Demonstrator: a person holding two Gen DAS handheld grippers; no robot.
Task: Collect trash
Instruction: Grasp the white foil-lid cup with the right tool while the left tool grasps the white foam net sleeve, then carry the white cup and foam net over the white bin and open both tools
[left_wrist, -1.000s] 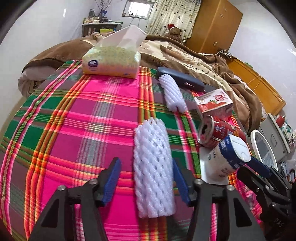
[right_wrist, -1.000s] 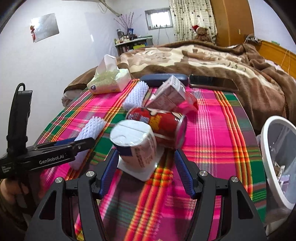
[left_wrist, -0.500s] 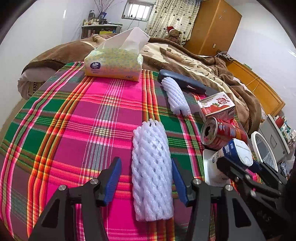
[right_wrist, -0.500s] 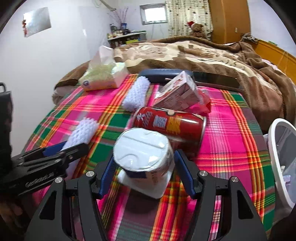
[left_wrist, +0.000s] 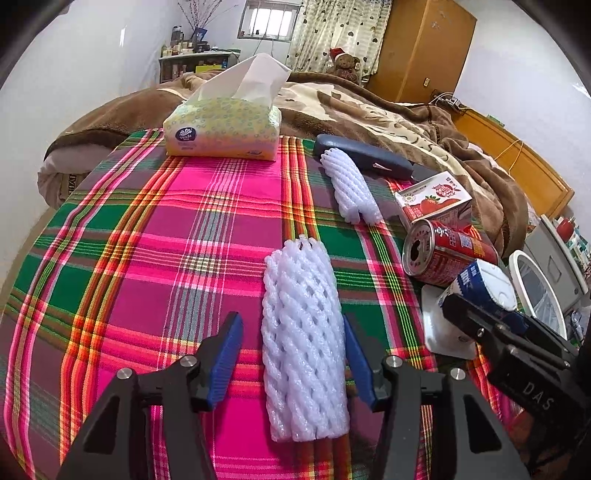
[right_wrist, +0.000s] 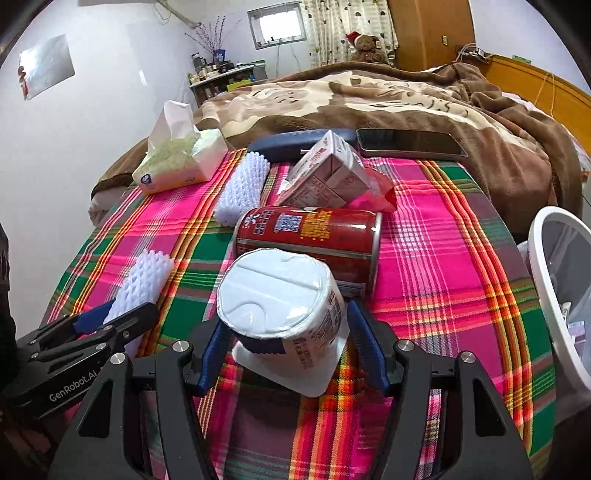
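A white foam net sleeve (left_wrist: 303, 339) lies on the plaid cloth between the fingers of my left gripper (left_wrist: 291, 363). Its jaws are closing; the right pad is almost at the foam and the left pad stands a little clear. A white yogurt cup (right_wrist: 280, 295) with a blue band, tipped on its loose lid, sits between the fingers of my right gripper (right_wrist: 288, 350). Those jaws are closing too, with the pads close beside the cup's sides. Just behind the cup lie a red can (right_wrist: 310, 236) on its side, a strawberry milk carton (right_wrist: 328, 177) and a second foam net (right_wrist: 242, 192).
A white trash bin (right_wrist: 546, 295) stands off the table's right edge. At the far side are a tissue pack (left_wrist: 221, 129), a dark blue case (left_wrist: 365, 157) and a phone (right_wrist: 410, 142). A bed with a brown blanket (right_wrist: 369, 99) lies beyond. The left gripper (right_wrist: 92, 332) is close on the right one's left.
The right gripper's jaws have narrowed around the yogurt cup, which now looks nearer and more tipped. The left gripper's jaws have drawn in slightly around the foam net.
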